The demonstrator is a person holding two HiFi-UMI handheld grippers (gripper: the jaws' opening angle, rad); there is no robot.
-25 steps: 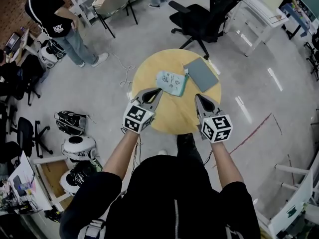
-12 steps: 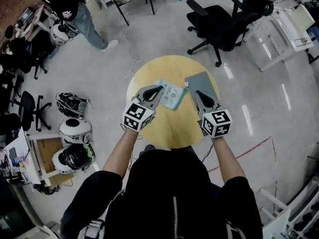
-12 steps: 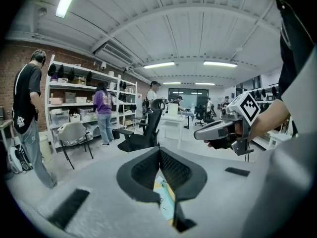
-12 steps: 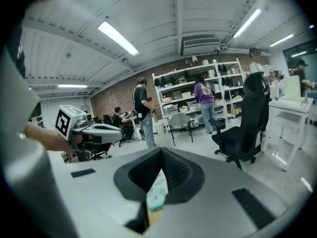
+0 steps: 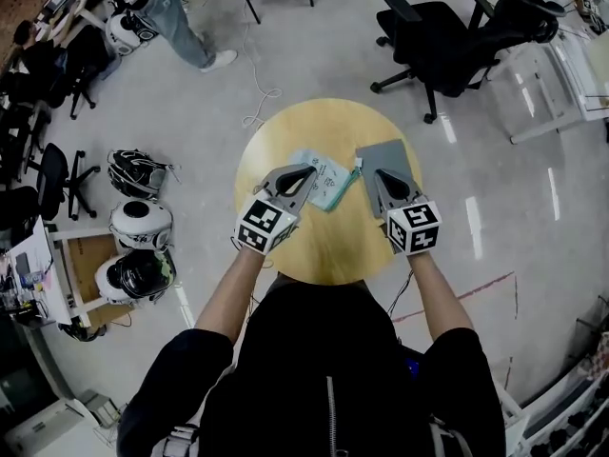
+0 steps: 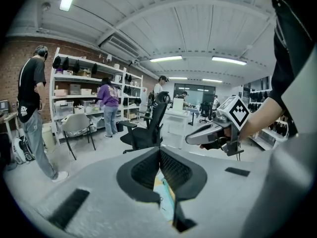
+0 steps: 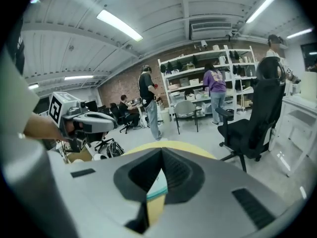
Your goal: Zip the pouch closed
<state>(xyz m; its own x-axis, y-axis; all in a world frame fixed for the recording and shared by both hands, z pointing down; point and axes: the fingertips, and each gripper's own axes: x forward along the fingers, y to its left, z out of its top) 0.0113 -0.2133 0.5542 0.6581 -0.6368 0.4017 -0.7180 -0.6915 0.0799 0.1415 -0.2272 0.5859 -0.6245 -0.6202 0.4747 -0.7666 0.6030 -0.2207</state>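
A teal and white pouch (image 5: pixel 325 180) lies flat on the round wooden table (image 5: pixel 314 241), with a grey flat pad (image 5: pixel 389 162) beside it on the right. My left gripper (image 5: pixel 308 170) is shut and empty, its tip at the pouch's left edge. My right gripper (image 5: pixel 374 173) is shut too, with its tip over the near edge of the grey pad, just right of the pouch. In the left gripper view the pouch (image 6: pixel 166 200) shows below the closed jaws (image 6: pixel 159 150). In the right gripper view a strip of the pouch (image 7: pixel 157 184) shows behind the jaws (image 7: pixel 161 151).
A black office chair (image 5: pixel 447 46) stands beyond the table. Helmets (image 5: pixel 140 223) and a bag (image 5: pixel 133 171) lie on the floor at the left. A cable (image 5: pixel 257 103) runs across the floor behind the table. A person (image 5: pixel 162 3) stands at the far left by shelves.
Both grippers have moved forward from the table's near edge, the left one to the pouch, the right one over the grey pad. Both stayed shut. The head view has shifted.
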